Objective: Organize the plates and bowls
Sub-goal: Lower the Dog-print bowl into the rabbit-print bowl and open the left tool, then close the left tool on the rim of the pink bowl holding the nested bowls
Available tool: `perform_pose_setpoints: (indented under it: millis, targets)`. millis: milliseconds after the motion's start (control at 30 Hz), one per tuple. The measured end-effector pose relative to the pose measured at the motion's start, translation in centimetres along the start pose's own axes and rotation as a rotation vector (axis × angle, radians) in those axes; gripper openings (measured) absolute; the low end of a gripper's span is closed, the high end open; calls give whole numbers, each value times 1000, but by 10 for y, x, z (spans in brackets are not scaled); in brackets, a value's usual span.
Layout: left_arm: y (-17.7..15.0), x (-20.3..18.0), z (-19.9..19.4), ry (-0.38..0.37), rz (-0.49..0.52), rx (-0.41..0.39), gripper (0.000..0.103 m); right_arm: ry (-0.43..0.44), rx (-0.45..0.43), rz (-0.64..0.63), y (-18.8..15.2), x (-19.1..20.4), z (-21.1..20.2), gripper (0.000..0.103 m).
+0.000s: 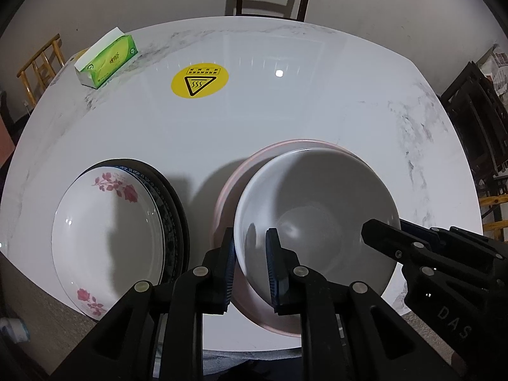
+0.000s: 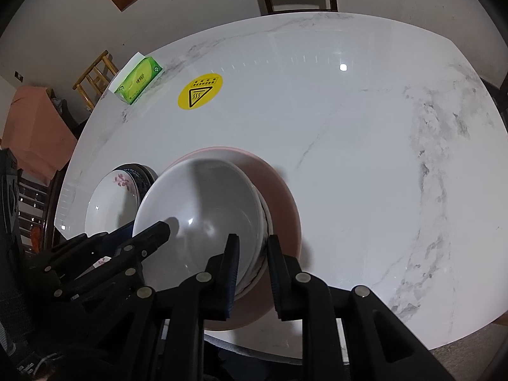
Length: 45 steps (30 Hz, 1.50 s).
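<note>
While the white bowl (image 1: 317, 219) sits in the pink bowl (image 1: 228, 190), both grippers — left gripper (image 1: 250, 266), right gripper (image 2: 252, 266) — straddle its near rim, jaws narrow; the far marble table (image 1: 285, 101) lies open.

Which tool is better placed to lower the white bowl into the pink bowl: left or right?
Neither clearly: the left tool and right tool both straddle the white bowl's rim on opposite sides, over the pink bowl.

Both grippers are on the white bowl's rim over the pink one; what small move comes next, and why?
Probably lower it, then open both. The plain white bowl sits tilted inside the pink bowl, its rim between the fingers of the left gripper and right gripper, so it looks nearly nested.
</note>
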<state>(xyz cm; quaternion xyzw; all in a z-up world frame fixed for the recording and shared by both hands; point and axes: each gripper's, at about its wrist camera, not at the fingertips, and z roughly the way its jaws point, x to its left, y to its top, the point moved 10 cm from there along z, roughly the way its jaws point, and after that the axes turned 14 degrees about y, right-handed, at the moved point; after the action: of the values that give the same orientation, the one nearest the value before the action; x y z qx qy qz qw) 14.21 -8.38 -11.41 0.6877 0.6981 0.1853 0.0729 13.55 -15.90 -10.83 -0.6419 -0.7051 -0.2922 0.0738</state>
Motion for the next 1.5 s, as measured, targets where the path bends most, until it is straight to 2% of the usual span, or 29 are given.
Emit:
perform_pose_setpoints:
  millis: [433, 667, 767, 1067, 1500]
  targets:
    - [2, 4, -6, -21, -17, -33, 19, 16, -14, 10, -1, -1, -6, 20]
    - [6, 15, -17, -14, -38, -76, 23, 16, -55, -5, -1, 4, -20, 20]
    - [4, 24, -21, -6, -57, -91, 25, 17, -80, -12, -2, 8, -29, 23]
    - [-10, 46, -28, -44, -138, -79, 26, 28, -130, 10, -9, 9, -47, 24]
    - [-25, 68, -23, -113, -268, -30, 27, 56, -152, 95, -26, -3, -44, 24]
